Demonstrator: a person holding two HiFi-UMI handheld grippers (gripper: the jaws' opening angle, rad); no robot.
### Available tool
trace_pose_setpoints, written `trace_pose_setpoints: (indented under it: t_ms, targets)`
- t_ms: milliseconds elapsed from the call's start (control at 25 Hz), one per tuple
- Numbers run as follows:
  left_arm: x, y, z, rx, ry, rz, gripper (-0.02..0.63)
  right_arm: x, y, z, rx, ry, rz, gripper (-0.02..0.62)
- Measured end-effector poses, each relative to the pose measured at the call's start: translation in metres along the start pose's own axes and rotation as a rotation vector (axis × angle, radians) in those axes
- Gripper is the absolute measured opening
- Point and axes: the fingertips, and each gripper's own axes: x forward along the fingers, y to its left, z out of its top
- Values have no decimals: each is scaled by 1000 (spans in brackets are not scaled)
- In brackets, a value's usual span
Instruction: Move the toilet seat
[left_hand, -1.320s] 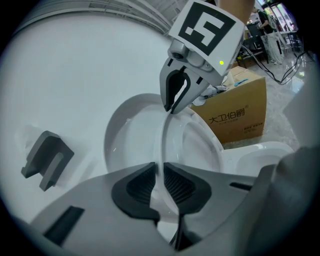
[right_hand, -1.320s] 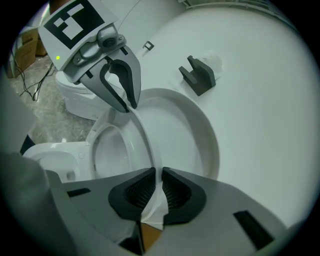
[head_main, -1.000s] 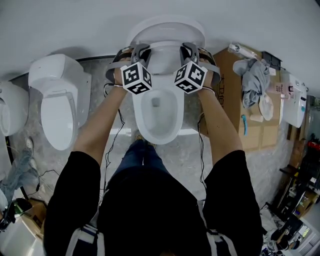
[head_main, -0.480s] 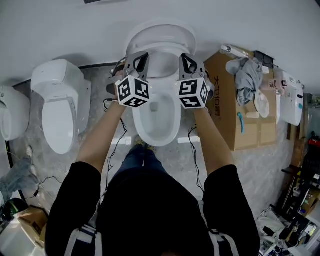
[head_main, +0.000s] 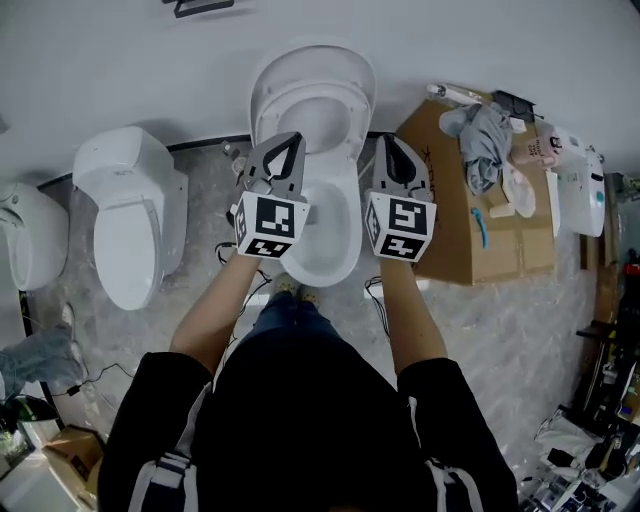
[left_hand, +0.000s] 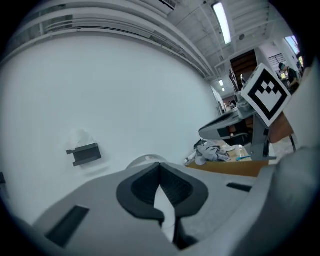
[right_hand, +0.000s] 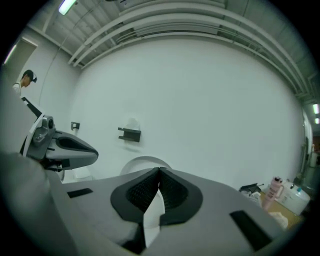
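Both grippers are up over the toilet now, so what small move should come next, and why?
Probably draw both grippers back toward you. The toilet seat stands raised by the wall and the bowl lies open. The left gripper and right gripper hover above it, both shut and empty.

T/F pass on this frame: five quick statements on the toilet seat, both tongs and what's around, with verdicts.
1. The seat is raised, leaving the bowl uncovered. True.
2. The left tongs are clamped on the seat. False: they are shut with nothing between them, and the seat is beyond their tips.
3. The right tongs are wide open. False: they are shut and empty.
4. The neighbouring toilet on the left has its lid down. True.
5. A grey cloth lies on the cardboard box. True.
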Motion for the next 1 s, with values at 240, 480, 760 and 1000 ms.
trace_pose_setpoints:
  t_ms: [240,480,760,1000]
  targets:
    - [-57,-30,26,-64,-63,-11,6,-83,-5,9,21,-59,-72,23]
    - [-99,-52,47,-119,-121,-38,6,-144,10,5,28,-73,-67,23]
    - [-121,-81,50,-129,-144,-75,6,-178,37,1,41,-88,-34,23]
    - [-135,-95,47,-121,-151,-87,6,-187,49,2,17,-105,-9,23]
